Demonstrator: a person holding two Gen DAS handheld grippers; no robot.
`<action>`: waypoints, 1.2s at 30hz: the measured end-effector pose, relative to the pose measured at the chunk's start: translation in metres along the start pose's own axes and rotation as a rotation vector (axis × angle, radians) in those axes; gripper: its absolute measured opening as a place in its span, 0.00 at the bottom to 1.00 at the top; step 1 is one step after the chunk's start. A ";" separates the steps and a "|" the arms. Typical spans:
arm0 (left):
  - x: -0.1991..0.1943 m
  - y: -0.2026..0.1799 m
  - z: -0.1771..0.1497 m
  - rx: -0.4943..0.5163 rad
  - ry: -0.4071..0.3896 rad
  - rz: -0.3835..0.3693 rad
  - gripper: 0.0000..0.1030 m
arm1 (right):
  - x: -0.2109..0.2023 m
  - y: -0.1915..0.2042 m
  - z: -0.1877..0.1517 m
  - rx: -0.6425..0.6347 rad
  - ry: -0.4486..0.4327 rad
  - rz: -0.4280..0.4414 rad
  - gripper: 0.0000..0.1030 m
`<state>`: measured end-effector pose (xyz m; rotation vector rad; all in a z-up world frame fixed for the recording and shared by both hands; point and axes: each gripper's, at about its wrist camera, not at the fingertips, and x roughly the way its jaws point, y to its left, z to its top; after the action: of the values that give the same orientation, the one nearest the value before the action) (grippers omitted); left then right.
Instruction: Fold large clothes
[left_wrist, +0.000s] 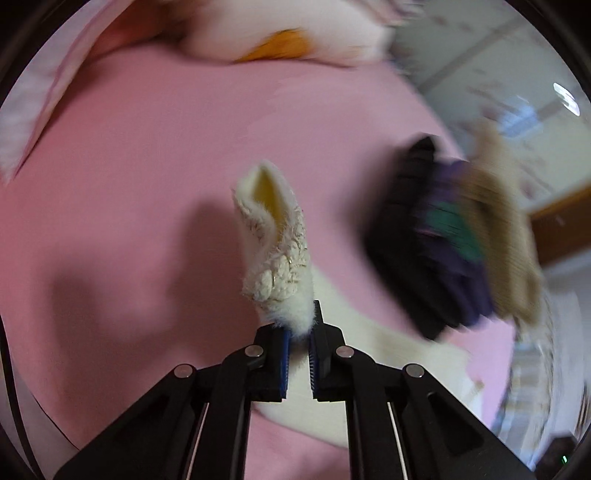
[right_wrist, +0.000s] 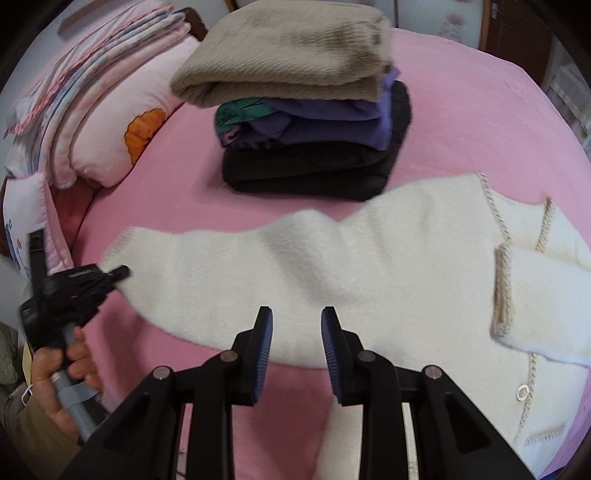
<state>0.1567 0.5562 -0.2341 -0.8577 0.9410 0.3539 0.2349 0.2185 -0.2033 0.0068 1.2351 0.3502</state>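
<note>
A cream fuzzy cardigan (right_wrist: 332, 258) with beige stitched trim lies spread on the pink bed (right_wrist: 184, 155). My left gripper (left_wrist: 300, 332) is shut on the cuff of its sleeve (left_wrist: 275, 251), which sticks up past the fingertips. In the right wrist view the left gripper (right_wrist: 114, 275) holds the end of the long sleeve at the left, with a hand on its handle. My right gripper (right_wrist: 297, 321) is open and empty, just above the sleeve's near edge. The other sleeve (right_wrist: 535, 306) lies folded over the body at the right.
A stack of folded clothes (right_wrist: 306, 110), beige on purple on black, sits on the bed behind the cardigan; it also shows in the left wrist view (left_wrist: 461, 240). Pillows and folded quilts (right_wrist: 96, 110) lie at the far left. A wooden door (right_wrist: 517, 26) stands beyond the bed.
</note>
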 end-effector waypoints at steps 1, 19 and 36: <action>-0.009 -0.023 -0.008 0.045 -0.008 -0.037 0.06 | -0.004 -0.009 0.000 0.016 -0.006 -0.003 0.26; 0.098 -0.349 -0.300 0.570 0.207 -0.265 0.06 | -0.064 -0.258 -0.065 0.250 -0.097 -0.128 0.27; 0.072 -0.306 -0.316 0.585 0.139 -0.132 0.74 | -0.039 -0.339 -0.088 0.295 -0.067 0.023 0.42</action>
<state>0.2066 0.1132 -0.2402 -0.4044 1.0368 -0.1004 0.2305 -0.1288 -0.2624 0.2842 1.2112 0.1829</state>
